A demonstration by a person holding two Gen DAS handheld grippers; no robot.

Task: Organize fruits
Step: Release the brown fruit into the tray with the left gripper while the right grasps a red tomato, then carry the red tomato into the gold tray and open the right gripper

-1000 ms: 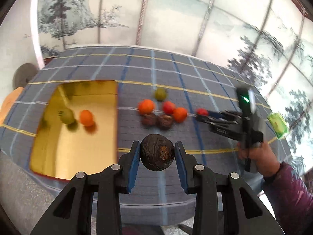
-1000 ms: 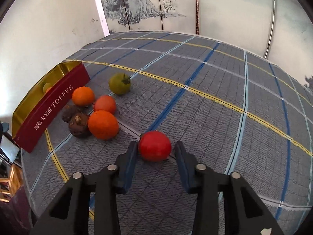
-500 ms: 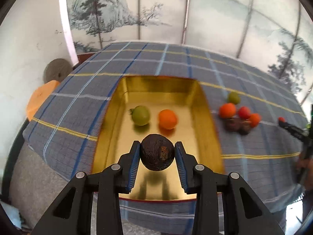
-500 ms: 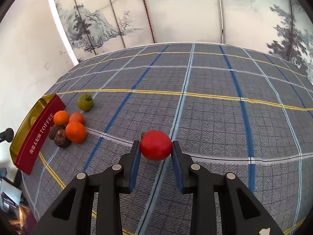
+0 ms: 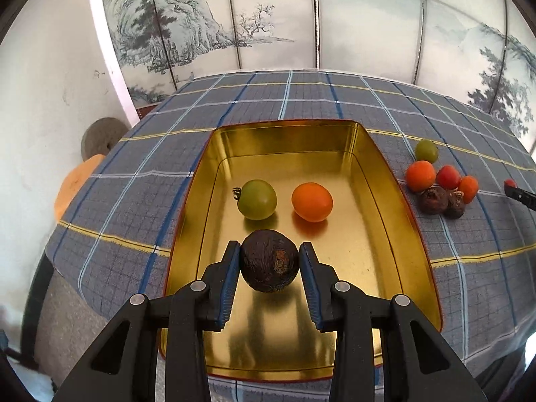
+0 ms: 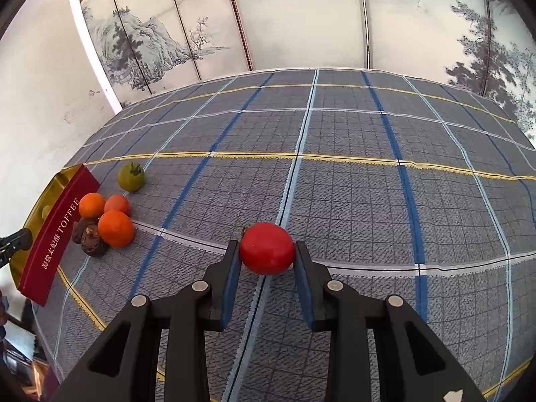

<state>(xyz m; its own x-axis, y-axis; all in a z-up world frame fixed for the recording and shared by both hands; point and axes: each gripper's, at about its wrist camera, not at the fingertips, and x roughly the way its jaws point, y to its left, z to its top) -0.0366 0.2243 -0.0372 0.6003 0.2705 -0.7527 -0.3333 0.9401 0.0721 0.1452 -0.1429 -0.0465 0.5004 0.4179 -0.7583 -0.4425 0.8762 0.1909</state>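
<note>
My left gripper (image 5: 270,264) is shut on a dark brown fruit (image 5: 270,265) and holds it above the near half of the gold tin tray (image 5: 378,164). A green tomato (image 5: 257,199) and an orange fruit (image 5: 312,201) lie in the tray. My right gripper (image 6: 267,257) is shut on a red tomato (image 6: 267,248), lifted over the checked cloth. A pile of loose fruit (image 6: 107,224) lies by the tray's red side (image 6: 53,238); it also shows in the left wrist view (image 5: 439,187).
A grey-blue checked tablecloth (image 6: 351,154) covers the table. A painted folding screen (image 5: 301,16) stands behind it. A grey round object (image 5: 100,137) and an orange one (image 5: 72,184) sit off the table's left edge.
My left gripper carried the dark fruit leftward from the cloth to above the tray. My right gripper closed on the red tomato and lifted it off the cloth.
</note>
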